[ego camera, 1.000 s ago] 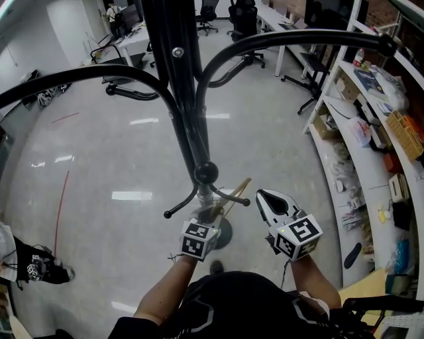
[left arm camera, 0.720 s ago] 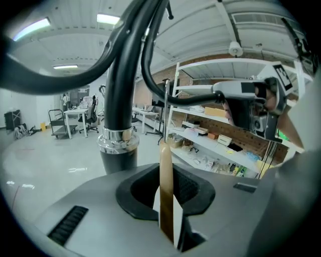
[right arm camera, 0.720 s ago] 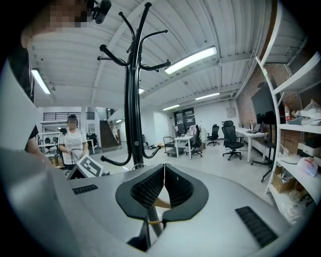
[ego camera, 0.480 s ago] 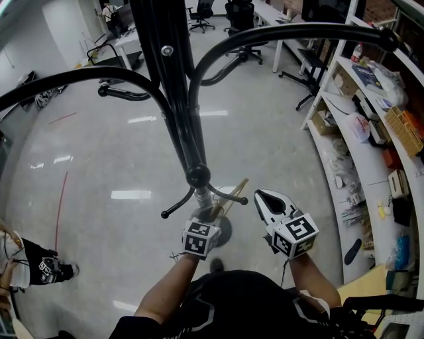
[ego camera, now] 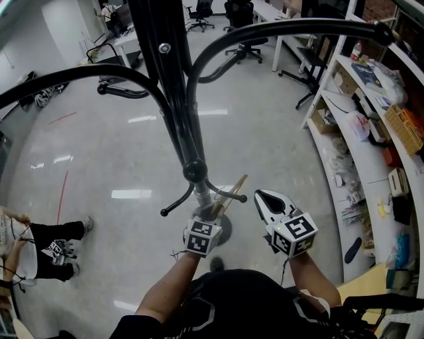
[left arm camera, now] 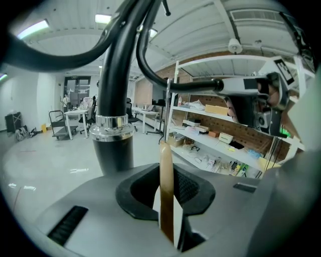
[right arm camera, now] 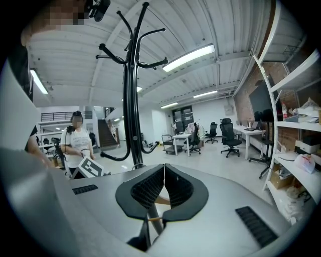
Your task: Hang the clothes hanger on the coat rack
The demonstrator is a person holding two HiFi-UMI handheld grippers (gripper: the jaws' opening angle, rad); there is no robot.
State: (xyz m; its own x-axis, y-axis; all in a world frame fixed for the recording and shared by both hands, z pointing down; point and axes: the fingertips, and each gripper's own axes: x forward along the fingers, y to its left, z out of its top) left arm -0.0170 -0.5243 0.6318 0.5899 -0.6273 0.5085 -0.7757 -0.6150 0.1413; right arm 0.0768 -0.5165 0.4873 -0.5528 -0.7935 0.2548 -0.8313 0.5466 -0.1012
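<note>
The black coat rack [ego camera: 173, 86] rises right in front of me, its curved arms spreading overhead and a ball-tipped hook [ego camera: 195, 170] low on the pole. My left gripper [ego camera: 211, 215] is shut on the wooden clothes hanger [ego camera: 233, 191], which slants up and to the right beside the pole. In the left gripper view the hanger's wood [left arm camera: 166, 196] stands upright between the pads, with the pole [left arm camera: 113, 100] just beyond it. My right gripper [ego camera: 262, 196] hovers to the right of the hanger, shut and empty. In the right gripper view its pads [right arm camera: 150, 189] meet, with the rack [right arm camera: 131, 100] to the left.
White shelves [ego camera: 371, 132] crammed with boxes and small items curve along the right. Office chairs [ego camera: 242, 16] and desks stand at the back. A person [ego camera: 40, 245] is on the shiny floor at the lower left. Another person [right arm camera: 76, 140] stands beyond the rack in the right gripper view.
Both grippers have stayed nearly still. The person at the lower left has stepped further into view.
</note>
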